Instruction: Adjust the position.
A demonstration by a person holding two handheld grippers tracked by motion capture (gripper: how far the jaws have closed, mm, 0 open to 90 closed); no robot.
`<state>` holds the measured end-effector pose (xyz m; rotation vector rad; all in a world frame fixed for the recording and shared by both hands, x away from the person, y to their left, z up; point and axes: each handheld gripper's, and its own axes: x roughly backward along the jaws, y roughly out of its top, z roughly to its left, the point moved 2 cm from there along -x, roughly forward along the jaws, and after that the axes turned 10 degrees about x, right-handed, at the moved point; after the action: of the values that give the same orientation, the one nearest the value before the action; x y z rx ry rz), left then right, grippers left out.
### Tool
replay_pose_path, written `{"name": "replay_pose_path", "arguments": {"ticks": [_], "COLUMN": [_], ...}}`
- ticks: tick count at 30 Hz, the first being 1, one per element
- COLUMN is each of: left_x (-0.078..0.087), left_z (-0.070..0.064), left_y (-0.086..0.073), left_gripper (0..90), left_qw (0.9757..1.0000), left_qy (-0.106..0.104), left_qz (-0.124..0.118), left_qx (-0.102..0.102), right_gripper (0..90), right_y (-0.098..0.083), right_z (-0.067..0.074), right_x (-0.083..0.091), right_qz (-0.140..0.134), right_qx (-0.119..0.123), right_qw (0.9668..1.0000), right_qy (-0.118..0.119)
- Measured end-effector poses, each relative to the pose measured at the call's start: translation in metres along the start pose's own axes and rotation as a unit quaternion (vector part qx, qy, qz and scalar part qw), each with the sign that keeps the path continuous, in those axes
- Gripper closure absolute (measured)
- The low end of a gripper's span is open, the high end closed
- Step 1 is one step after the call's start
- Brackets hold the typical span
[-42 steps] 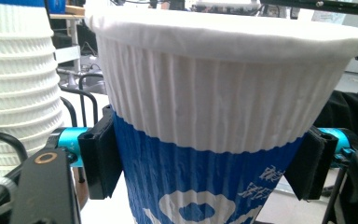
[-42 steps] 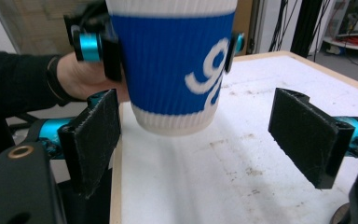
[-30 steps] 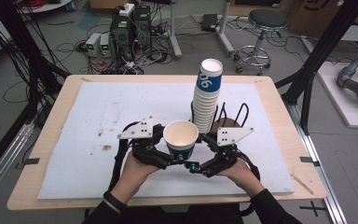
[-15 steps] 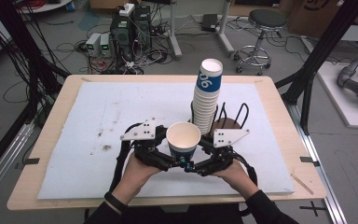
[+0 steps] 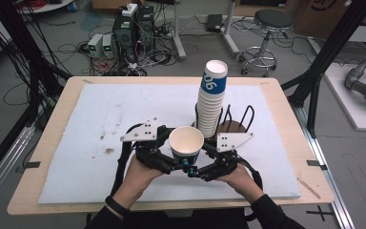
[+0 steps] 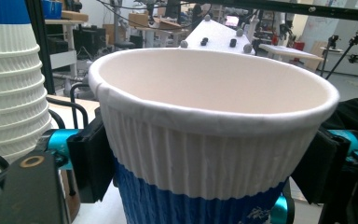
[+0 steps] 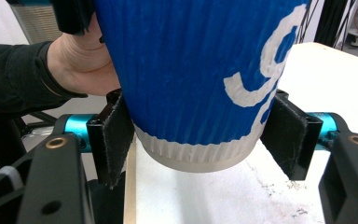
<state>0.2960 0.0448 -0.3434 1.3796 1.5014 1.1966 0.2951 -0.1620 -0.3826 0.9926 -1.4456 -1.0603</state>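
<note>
A paper cup (image 5: 186, 139), white at the rim and blue lower down, hangs upright just above the white mat, near the table's front. My left gripper (image 5: 173, 161) comes in from the left and is shut on the cup (image 6: 205, 154) just below its white band, pads pressed against both sides. From the right, my right gripper (image 5: 203, 165) is shut on the cup (image 7: 191, 70) near its base, whose bottom rim floats clear of the mat. The cup is empty inside.
A tall stack of matching cups (image 5: 212, 102) stands just behind the held cup, beside a black wire holder (image 5: 238, 119) on a round wooden base. The white mat (image 5: 100, 119) carries a few brown stains at its left. A person's hand (image 7: 77, 60) grips the left gripper.
Hardly anything has moved; the cup and both grippers have only drifted slightly at the same spot in front of the stack.
</note>
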Motion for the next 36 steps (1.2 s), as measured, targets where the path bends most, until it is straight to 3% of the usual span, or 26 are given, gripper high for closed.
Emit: {"name": "replay_pose_path", "arguments": {"ticks": [8,14,22,26,36], "left_x": [0.0004,-0.0005,-0.0041,-0.0045,-0.0028], "left_z": [0.0003,0.0013,0.0013,0.0006,-0.0018], "left_y": [-0.0009,-0.0033,-0.0065,-0.0066,-0.0007], "left_gripper": [22.4,22.8,22.8,22.9,16.5], "left_qw": [1.0,1.0,1.0,1.0,0.9999], "left_qy": [0.0,0.0,-0.001,-0.002,-0.012], "left_qz": [-0.003,0.001,0.009,0.008,-0.005], "left_qx": [-0.001,0.0,-0.001,0.0,0.001], "right_gripper": [29.5,21.2,21.4,25.9,26.6], "right_y": [-0.0001,0.0055,0.0089,0.0086,0.0075], "right_z": [-0.0002,0.0011,0.0009,0.0009,0.0017], "right_x": [-0.0002,-0.0003,0.0009,0.0012,0.0004], "right_qz": [0.001,-0.015,-0.03,-0.028,-0.025], "right_qx": [-0.001,-0.008,-0.018,-0.013,0.001], "right_qw": [1.0,0.9999,0.9994,0.9995,0.9997], "right_qy": [0.002,0.003,0.001,0.0,-0.001]}}
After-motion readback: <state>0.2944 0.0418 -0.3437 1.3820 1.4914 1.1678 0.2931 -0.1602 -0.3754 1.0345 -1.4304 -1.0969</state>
